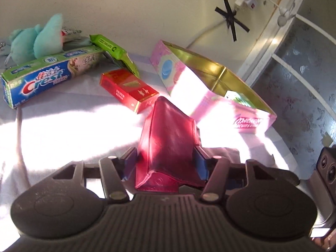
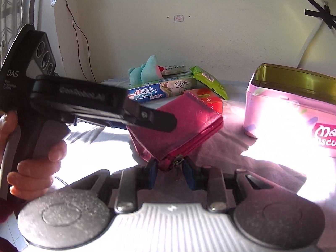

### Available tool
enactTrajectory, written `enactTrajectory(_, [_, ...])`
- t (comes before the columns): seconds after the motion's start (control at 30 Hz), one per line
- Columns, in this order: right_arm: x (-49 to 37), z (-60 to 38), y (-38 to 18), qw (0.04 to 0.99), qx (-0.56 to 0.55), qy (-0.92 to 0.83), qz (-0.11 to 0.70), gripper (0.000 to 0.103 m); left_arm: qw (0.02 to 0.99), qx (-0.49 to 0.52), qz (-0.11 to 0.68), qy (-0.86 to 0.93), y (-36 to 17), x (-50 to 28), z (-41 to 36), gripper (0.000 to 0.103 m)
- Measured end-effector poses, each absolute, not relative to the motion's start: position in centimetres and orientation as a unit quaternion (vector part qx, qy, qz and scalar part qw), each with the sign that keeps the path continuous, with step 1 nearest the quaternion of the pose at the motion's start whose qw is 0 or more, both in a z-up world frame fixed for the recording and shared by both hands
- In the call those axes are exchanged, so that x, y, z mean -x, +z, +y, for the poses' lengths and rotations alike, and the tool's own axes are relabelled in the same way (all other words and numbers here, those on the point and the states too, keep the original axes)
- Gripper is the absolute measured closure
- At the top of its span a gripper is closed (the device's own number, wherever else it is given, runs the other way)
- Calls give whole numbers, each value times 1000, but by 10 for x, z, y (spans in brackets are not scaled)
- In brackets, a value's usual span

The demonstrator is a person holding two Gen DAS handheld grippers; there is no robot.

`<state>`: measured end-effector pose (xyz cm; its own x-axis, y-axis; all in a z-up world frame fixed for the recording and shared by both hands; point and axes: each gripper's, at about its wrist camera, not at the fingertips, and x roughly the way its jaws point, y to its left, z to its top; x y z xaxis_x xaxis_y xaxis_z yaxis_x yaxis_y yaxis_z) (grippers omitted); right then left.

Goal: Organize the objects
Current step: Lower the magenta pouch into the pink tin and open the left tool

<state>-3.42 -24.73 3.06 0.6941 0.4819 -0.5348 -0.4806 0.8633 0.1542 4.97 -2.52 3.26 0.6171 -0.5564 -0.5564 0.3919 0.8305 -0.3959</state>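
Note:
A dark pink zip wallet is held between the fingers of my left gripper, which is shut on it. In the right wrist view the same wallet is pinched at its zip corner by my right gripper, and the left gripper's finger lies across its top. An open pink tin with a gold inside stands just beyond on the right; it also shows in the right wrist view.
On the pale cloth lie a red carton, a Crest toothpaste box, a green packet and a teal plush toy. A wall stands behind, a window frame at the right.

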Motion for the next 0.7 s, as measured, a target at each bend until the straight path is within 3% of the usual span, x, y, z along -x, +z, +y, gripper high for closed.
enactTrajectory(0.1, [36, -255, 32, 923, -13, 259, 284, 76, 894, 127, 342, -262, 43, -47, -31, 45])
enactTrajectory(0.4, [36, -310, 79, 975, 26, 169, 142, 75, 905, 81, 276, -313, 115, -89, -119, 44])
enactTrajectory(0.7, [-25, -408, 65, 979, -22, 60, 195, 74, 875, 68, 342, -335, 91, -152, -230, 45])
